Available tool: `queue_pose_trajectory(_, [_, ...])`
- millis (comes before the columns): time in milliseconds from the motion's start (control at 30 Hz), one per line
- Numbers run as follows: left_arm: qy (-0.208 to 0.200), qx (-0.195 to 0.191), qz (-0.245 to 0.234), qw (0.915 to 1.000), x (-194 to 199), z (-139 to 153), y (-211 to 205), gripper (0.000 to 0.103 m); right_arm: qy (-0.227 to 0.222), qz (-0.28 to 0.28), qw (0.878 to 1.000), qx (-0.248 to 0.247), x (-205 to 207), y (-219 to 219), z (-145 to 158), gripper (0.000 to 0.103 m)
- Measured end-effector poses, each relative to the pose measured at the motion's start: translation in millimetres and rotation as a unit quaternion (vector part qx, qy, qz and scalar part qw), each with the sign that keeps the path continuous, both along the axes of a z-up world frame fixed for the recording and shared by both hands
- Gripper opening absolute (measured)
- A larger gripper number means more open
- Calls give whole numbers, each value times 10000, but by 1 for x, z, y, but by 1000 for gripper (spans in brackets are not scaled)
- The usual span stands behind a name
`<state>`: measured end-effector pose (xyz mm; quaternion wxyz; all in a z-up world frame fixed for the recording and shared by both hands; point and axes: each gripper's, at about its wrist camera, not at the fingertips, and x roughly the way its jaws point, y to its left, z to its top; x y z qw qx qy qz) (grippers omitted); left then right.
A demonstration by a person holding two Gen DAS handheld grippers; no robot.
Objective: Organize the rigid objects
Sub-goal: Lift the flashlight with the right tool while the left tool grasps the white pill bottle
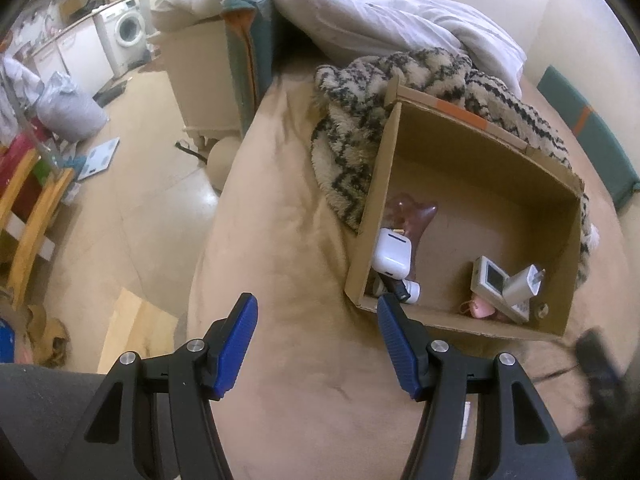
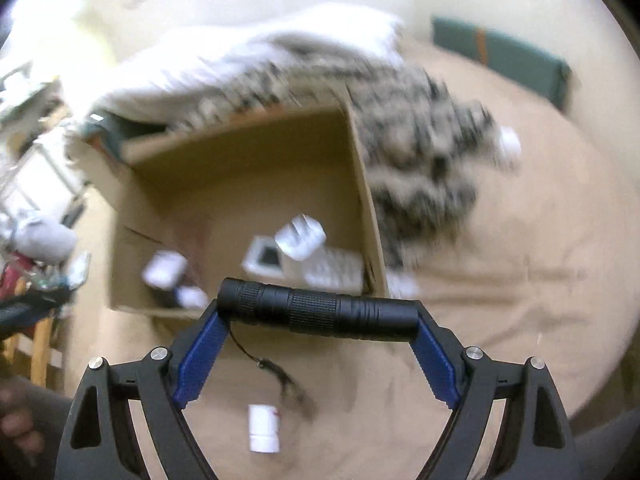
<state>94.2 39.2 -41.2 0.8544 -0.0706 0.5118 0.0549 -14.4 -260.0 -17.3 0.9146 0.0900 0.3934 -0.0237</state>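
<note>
Right gripper [image 2: 318,316] is clamping a black torch [image 2: 320,312] end to end between its blue pads [image 2: 200,356], torch lying crosswise; a thin lanyard [image 2: 272,368] is hanging from its left end over the tan bedcover [image 2: 520,280]. A small white cylinder [image 2: 263,428] is lying on the cover just below the gripper. Torch is sitting in front of the near wall of the box [image 2: 132,304], not yet inside it; this view is blurring beyond the torch.

Left gripper [image 1: 318,312] is hovering over the cover with its jaws wide apart, holding nothing, right fingertip just at the box's [image 1: 394,152] near corner.

Inside the box: a white earbud case [image 1: 391,254] leaning in the left corner on a pinkish object [image 1: 412,210]; a white screened device [image 1: 490,278], a white plug adapter [image 1: 526,280] and a small pink item [image 1: 480,309] grouping at the right.

A zigzag-patterned blanket [image 1: 352,148] is lying under and behind the box, a white duvet [image 1: 360,12] behind that. Far left, a washing machine [image 1: 124,36] is standing on the floor
</note>
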Motion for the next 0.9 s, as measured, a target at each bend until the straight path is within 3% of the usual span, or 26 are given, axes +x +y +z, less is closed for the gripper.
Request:
queue_pose_trajectory(233, [105,254,-9,9996,3,-10,-2,59,-727,396,9963,-225,27,-4,43,93])
queue_pose_trajectory(433, [201,582,-64,9981,3,-22,-4,59,-1033,337,9941,-54,41,-26,36,93])
queue_pose_trajectory(667, [372,1079,-576,9918,2,-42,-28,59,-830,57,9953,498,53,-48,22,93])
queue_pose_trajectory(800, [405,1143,-510,9913,1,-46,-34,59,-657,4,9954,705,58,-54,18,93])
queue_pose_trajectory(900, [466,996,-380,9932,-4,-48,-41,59,-585,59,9898,1297,60,-64,15,93])
